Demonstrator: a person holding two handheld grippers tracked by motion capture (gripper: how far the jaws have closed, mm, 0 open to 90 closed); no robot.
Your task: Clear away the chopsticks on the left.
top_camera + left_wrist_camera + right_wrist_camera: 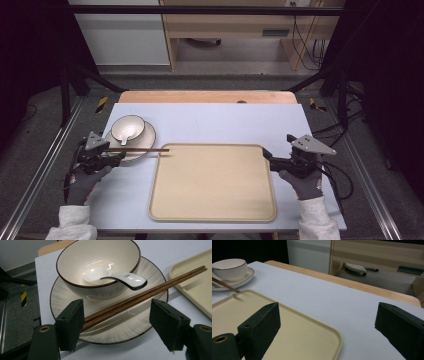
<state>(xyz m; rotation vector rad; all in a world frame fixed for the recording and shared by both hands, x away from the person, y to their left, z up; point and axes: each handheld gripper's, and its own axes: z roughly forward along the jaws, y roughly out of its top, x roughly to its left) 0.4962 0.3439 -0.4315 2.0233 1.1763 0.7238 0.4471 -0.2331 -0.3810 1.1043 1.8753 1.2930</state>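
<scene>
My left gripper (116, 326) is spread wide around the near ends of the chopsticks (140, 296), one jaw touching them, nothing clamped. The chopsticks lie across the plate (120, 332), just in front of the bowl (100, 262) that sits on the plate, their tips reaching over the tray's (212, 217) edge beside the plate. A spoon (117, 278) rests in the bowl, handle over its rim. My right gripper (327, 325) is released too, at the tray corner farthest from the plate. If I close off-centre, I judge the sticks could scissor apart, roll off the plate onto the worktop (220, 122), or knock the spoon handle
</scene>
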